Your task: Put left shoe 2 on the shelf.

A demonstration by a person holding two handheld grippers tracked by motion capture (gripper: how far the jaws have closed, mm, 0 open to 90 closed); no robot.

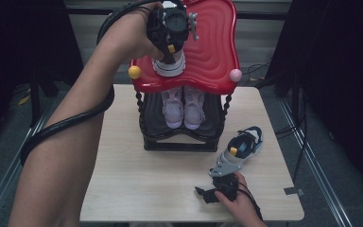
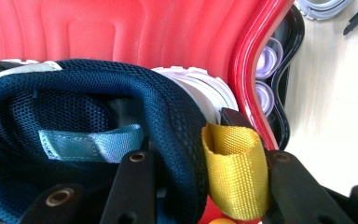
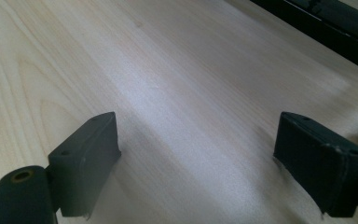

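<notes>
My left gripper (image 1: 169, 46) is up at the rack's red top shelf (image 1: 212, 42), shut on the heel of a navy mesh shoe (image 1: 169, 66) with a white sole that rests there. In the left gripper view the jaws (image 2: 209, 184) pinch the heel collar (image 2: 177, 121) and its yellow pull tab (image 2: 235, 172). The matching navy shoe (image 1: 239, 147) lies on the table to the right of the rack. My right gripper (image 1: 208, 194) hovers low just in front of that shoe, open; between its jaws (image 3: 196, 158) lies bare wood.
A pair of pale pink shoes (image 1: 183, 108) sits on the black lower shelf (image 1: 179, 138). A yellow knob (image 1: 134, 72) and a pink knob (image 1: 235, 74) mark the red shelf's front corners. The light wooden table (image 1: 137, 184) has open room at front left.
</notes>
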